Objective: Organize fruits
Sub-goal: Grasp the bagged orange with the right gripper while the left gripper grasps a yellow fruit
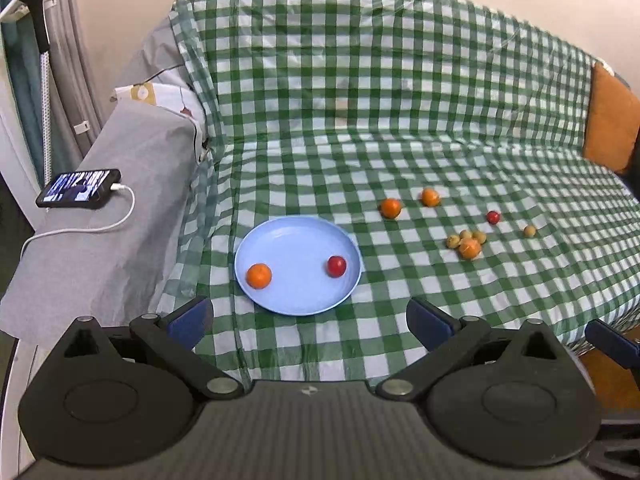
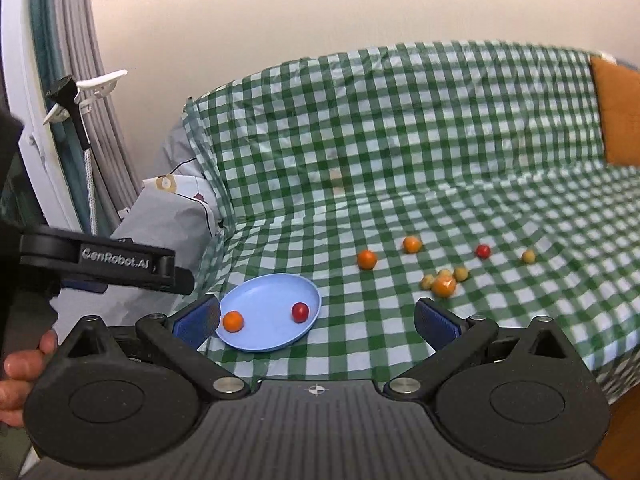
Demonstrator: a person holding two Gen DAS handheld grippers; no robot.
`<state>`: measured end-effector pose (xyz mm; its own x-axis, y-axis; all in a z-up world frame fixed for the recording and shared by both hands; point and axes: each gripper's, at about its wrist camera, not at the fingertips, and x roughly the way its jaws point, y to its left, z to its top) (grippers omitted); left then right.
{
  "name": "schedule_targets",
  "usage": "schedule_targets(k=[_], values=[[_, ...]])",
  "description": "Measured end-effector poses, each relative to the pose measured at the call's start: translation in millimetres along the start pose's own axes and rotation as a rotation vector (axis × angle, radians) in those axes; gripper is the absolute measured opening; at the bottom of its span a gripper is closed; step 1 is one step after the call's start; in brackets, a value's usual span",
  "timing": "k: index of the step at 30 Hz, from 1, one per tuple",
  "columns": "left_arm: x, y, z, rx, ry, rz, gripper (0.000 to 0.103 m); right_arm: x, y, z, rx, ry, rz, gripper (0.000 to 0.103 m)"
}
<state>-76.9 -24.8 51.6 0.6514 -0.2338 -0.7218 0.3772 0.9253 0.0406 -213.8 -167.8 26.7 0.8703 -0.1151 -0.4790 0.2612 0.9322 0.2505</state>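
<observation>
A light blue plate [image 1: 298,300] [image 2: 276,344] lies on the green checked cloth and holds one orange fruit [image 1: 259,275] [image 2: 233,321] and one red fruit [image 1: 337,266] [image 2: 300,312]. To its right, loose on the cloth, are two orange fruits [image 1: 390,207] [image 1: 430,197], a red fruit [image 1: 493,217] [image 2: 483,251], a cluster of small yellow fruits around an orange one [image 1: 469,248] [image 2: 443,285], and a lone yellow fruit [image 1: 529,231] [image 2: 528,256]. My left gripper [image 1: 310,320] hangs open in front of the plate, empty. My right gripper [image 2: 318,322] is open and empty too.
The cloth covers a sofa seat and backrest. On the grey armrest at left lies a phone [image 1: 79,189] with a white cable. An orange cushion [image 1: 610,120] sits at the far right. The left gripper's body [image 2: 104,266] and a hand [image 2: 20,372] show in the right wrist view.
</observation>
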Motion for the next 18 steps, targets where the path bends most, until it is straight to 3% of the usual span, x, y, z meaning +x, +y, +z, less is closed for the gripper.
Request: schedule_targets(k=[8,18], values=[[36.0,0.0,-0.3,0.004,0.090,0.050,0.103,48.4,-27.1,-10.7,0.126,0.118,0.001,0.102],[93.2,-27.9,28.4,0.024,0.151,0.046,0.103,97.9,-79.2,-13.6,0.169,0.131,-0.116,0.102]])
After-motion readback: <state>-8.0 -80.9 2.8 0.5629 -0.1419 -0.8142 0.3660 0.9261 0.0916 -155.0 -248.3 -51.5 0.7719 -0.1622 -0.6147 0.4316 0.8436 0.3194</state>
